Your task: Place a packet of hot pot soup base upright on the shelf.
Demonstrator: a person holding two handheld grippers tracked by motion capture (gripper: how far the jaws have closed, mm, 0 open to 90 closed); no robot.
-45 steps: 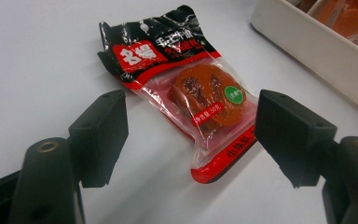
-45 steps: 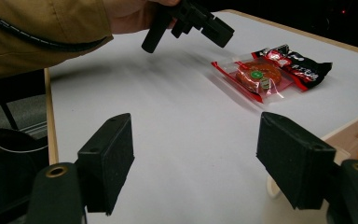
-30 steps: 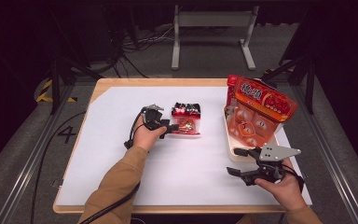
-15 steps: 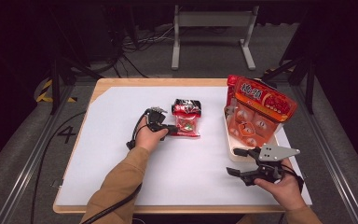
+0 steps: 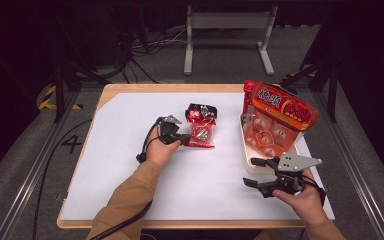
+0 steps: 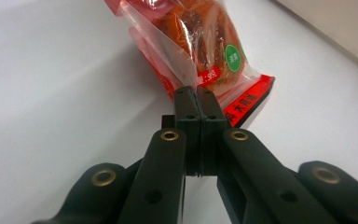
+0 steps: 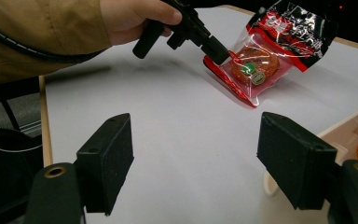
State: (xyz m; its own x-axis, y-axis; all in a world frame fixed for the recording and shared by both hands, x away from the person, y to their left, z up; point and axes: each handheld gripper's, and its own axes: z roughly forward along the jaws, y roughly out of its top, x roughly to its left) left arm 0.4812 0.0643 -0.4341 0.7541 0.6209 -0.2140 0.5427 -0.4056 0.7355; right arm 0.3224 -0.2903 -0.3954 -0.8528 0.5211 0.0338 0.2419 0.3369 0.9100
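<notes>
the small red and black clear-fronted plastic snack packet [image 5: 200, 126] with a round orange pastry inside is lying near the middle of the white-covered counter [image 5: 130, 190], well apart from the big orange and red bag [image 5: 279, 120] that is standing in the shallow pale tray [image 5: 246, 159] at the right side. the packet's sealed red edge is being pinched: the left gripper [image 6: 196, 100] is coming in low from the left, and its jaws, which have just been closing, are now clenched together on the thin clear flap at the packet's near corner, as the left gripper view is showing. compared with the high view a second earlier, the packet is sitting a little more upright and turned, its black top lifted toward the back of the counter, so the hold seems to be taking. i am judging that the pick-up is only starting, and a grip on so thin a film edge may be slipping once the weight is coming off the counter. the right gripper [image 7: 193, 158] is waiting near the tray's front corner with its jaws spread wide and nothing between them.
</notes>
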